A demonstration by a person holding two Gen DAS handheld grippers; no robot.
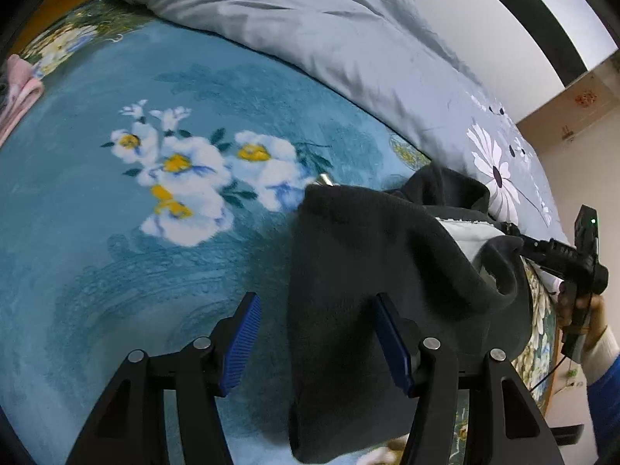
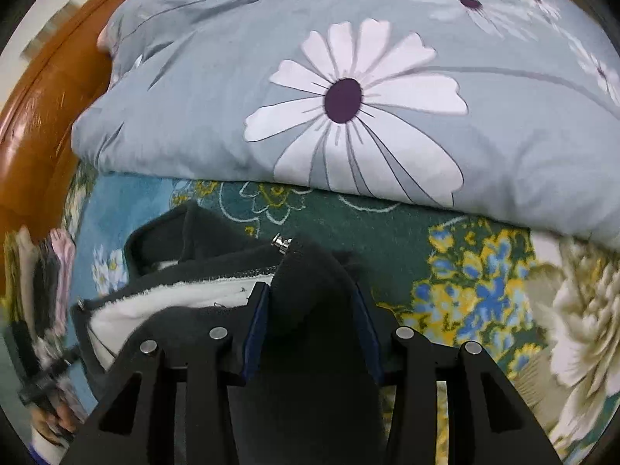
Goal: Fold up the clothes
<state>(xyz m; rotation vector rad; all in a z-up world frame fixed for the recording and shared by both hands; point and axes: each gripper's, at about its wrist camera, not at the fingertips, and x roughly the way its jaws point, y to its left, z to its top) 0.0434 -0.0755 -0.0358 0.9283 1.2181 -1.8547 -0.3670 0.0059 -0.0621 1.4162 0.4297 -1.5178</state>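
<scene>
A: Left gripper (image 1: 316,341) jaws spread wide, and the dark fleece garment (image 1: 372,271) drapes over one blue pad. Right gripper (image 2: 310,321) is pinching a fold of it.

B: It's on the blue floral blanket (image 1: 116,232), white lining (image 2: 162,302) showing, with a grey daisy duvet (image 2: 348,97) bunched just behind and pink folded clothes (image 1: 19,89) off at the far edge.

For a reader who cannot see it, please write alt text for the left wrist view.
The left claw, with blue ribbed pads, hangs open over a teal fleece blanket with white flowers; its right finger touches a dark grey fleece garment with white lining. A grey quilt with daisy print lies behind, and the right claw is hidden in the garment's far end.
</scene>
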